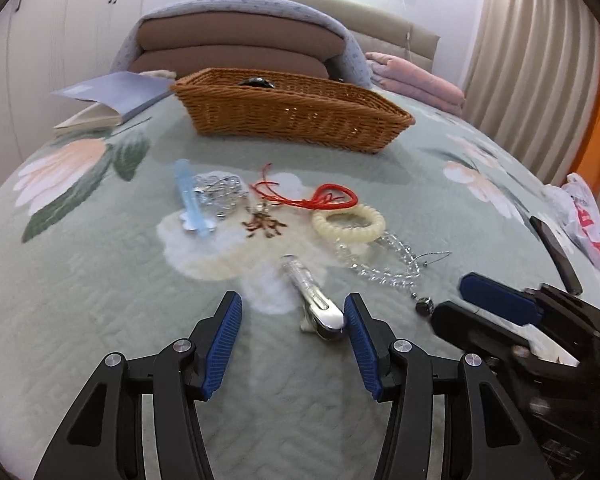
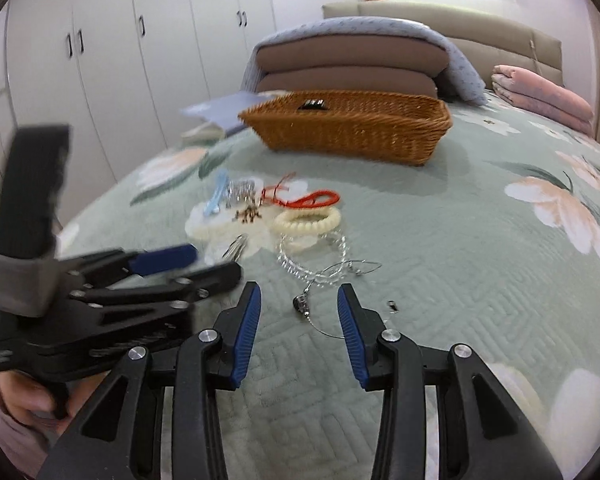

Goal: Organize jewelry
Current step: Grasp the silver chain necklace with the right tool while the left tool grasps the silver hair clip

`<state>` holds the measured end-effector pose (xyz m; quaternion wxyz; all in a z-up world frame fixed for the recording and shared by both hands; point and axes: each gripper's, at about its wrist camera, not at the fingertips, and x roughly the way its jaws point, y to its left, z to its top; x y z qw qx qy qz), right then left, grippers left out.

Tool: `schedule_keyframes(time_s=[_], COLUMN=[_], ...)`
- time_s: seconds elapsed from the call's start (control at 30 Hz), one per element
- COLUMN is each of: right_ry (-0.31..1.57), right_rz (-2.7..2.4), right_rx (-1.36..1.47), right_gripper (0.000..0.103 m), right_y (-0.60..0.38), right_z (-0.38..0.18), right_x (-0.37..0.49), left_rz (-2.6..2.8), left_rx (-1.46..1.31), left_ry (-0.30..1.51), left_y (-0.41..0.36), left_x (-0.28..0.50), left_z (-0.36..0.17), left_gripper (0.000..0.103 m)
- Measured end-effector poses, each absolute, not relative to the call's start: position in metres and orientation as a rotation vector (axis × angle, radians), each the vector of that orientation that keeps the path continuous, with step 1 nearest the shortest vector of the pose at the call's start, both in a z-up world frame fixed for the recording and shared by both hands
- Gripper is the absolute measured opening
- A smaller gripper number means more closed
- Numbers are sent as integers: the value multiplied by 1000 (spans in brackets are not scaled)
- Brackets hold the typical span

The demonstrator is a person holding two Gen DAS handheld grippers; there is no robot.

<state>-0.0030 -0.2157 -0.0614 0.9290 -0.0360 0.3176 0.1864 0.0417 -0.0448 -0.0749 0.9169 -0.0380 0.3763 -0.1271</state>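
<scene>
Jewelry lies scattered on the green floral bedspread [image 1: 100,320]. My left gripper [image 1: 294,314] is open and empty; a clear and silver hair clip [image 1: 314,296] lies just ahead, near its right finger. Beyond lie a cream coil bracelet [image 1: 348,222], a red cord [image 1: 324,196], a clear bead necklace [image 1: 384,266], a silver chain [image 1: 220,194] and a blue hair clip [image 1: 190,200]. My right gripper [image 2: 298,306] is open and empty over a thin wire necklace with a dark pendant [image 2: 300,302]. The wicker basket [image 1: 292,114] stands further back with a dark item inside.
An open book [image 1: 104,98] lies left of the basket. Stacked cushions [image 1: 236,44] and a pink folded blanket [image 1: 416,80] sit behind it. A phone [image 1: 556,254] and a plastic bag [image 1: 584,216] lie at the right. Wardrobes [image 2: 100,60] stand on the left.
</scene>
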Motion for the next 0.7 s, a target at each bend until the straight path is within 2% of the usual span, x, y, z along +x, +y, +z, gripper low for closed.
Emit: schedule_keyframes(time_s=[0.13, 0.3, 0.33, 0.53, 0.7], right_ry=[677, 681, 682, 671, 607], right_rz=[370, 367, 377, 540, 679], right_rx=[-94, -127, -135, -131, 28], right_gripper=[30, 23, 12, 12, 12], right_y=[-213, -207, -205, -210, -239], right_z=[-68, -70, -70, -58, -37], right_x=[3, 5, 5, -18, -31], left_rz=[-242, -254, -259, -295, -305], left_rx=[-74, -91, -96, -135, -131], left_ry=[770, 768, 769, 776, 778], left_y=[-37, -36, -36, -34, -37], left_x=[39, 38, 38, 42, 43], left_z=[-75, -74, -74, -72, -73], left_gripper=[55, 55, 55, 55, 55])
